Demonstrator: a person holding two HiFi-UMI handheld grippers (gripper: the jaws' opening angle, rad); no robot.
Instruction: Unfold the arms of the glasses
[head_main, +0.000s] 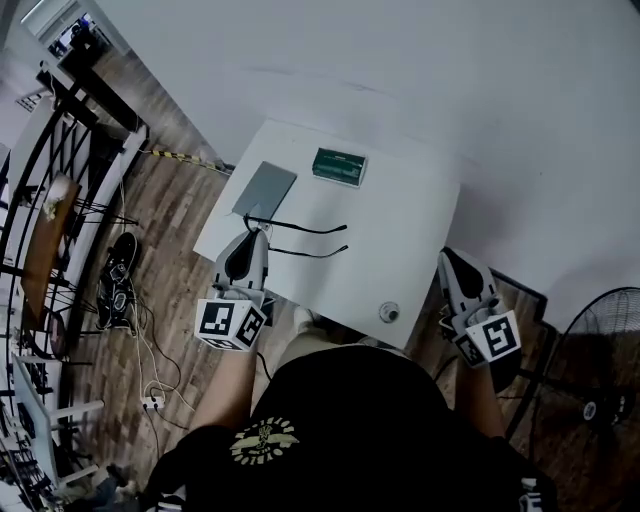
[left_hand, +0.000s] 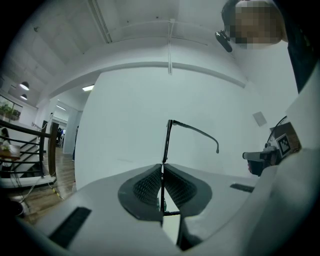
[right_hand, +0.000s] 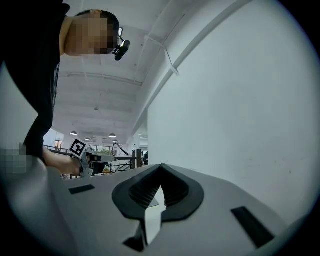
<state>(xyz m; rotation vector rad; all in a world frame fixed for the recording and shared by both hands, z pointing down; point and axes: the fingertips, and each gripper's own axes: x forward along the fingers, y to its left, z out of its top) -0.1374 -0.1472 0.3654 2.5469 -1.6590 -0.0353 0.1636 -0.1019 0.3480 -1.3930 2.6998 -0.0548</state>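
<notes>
The white table (head_main: 400, 250) is the biggest thing here, so I place everything else by it. The left gripper (head_main: 256, 232) reaches in over its near left edge; its jaws are pinched on the front of the black glasses (head_main: 300, 229), gripping the thin frame edge-on. The right gripper (head_main: 450, 258) hangs just off the table's right side, well apart from the glasses; its jaws are pressed together with nothing between them. A grey flat pad (head_main: 265, 188) lies at the table's far left, a green box (head_main: 338, 167) just beside it, and a small round knob-like thing (head_main: 389, 312) sits near the front edge. Both arms of the glasses stretch out side by side over the table's middle, away from the left gripper; I'd judge the unfolding done, with only setting the glasses down left. I cannot tell whether they touch the tabletop.
</notes>
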